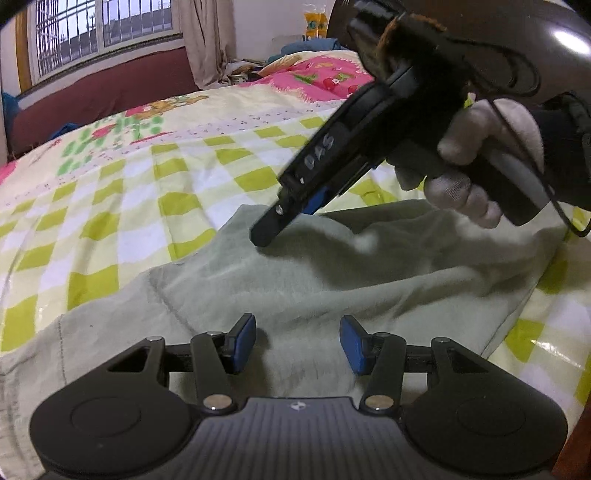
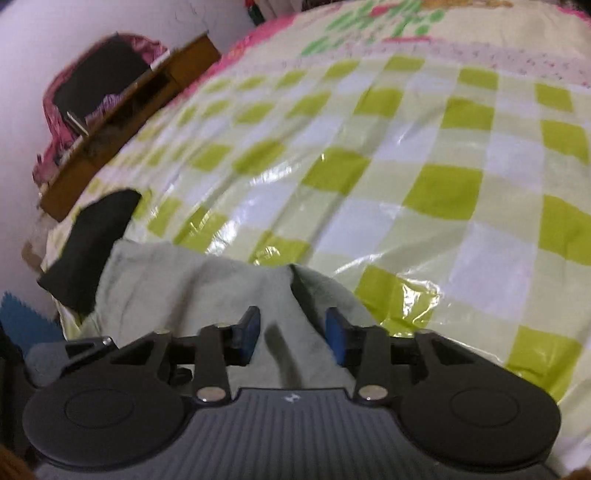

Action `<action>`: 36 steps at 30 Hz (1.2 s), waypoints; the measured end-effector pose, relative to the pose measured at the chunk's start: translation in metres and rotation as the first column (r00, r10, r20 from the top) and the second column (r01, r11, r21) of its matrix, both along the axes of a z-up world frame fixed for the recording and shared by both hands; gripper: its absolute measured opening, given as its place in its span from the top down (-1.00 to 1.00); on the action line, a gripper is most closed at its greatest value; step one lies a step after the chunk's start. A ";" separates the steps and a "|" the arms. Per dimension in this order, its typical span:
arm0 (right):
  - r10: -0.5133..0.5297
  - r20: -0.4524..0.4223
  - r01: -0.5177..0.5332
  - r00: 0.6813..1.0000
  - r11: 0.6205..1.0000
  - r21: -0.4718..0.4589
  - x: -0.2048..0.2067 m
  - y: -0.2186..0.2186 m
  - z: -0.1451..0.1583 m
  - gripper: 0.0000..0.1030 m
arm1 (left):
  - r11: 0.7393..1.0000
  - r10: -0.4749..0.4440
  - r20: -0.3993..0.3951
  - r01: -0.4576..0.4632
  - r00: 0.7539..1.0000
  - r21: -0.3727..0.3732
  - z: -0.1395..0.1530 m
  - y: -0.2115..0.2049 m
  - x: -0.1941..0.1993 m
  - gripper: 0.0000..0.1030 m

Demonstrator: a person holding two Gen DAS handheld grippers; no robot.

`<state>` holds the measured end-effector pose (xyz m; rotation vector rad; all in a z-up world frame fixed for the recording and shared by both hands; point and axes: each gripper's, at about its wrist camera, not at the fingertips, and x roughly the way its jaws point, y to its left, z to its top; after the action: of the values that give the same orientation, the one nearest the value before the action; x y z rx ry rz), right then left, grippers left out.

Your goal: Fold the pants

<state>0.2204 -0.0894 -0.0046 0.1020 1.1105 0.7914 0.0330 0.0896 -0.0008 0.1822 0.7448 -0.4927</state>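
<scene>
Pale green pants (image 1: 295,273) lie rumpled on a bed with a yellow-green checked cover (image 1: 129,206). My left gripper (image 1: 297,341) is open just above the cloth, nothing between its blue pads. My right gripper (image 1: 273,225), held in a gloved hand, points down at the pants' far edge, fingertip close to or touching the cloth. In the right wrist view the right gripper (image 2: 291,332) is open over a raised fold of the pants (image 2: 177,280), with nothing between the pads.
A black cloth (image 2: 92,240) lies by the pants at the bed's left edge. A wooden shelf (image 2: 122,110) with a pink bag stands beside the bed. Pillows and a pink quilt (image 1: 314,77) lie at the bed's far end, under a window (image 1: 99,33).
</scene>
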 end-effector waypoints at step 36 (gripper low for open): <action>-0.470 0.034 0.472 0.882 0.881 -0.046 -0.073 -0.162 -0.023 1.00 | 0.960 -0.220 -0.089 0.231 0.972 0.155 -0.005 -0.095 -0.032 -0.27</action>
<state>0.1471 -0.2516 -0.0271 0.3078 1.0273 0.3231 0.0011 -0.0053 -0.0062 0.4089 0.8390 -0.6576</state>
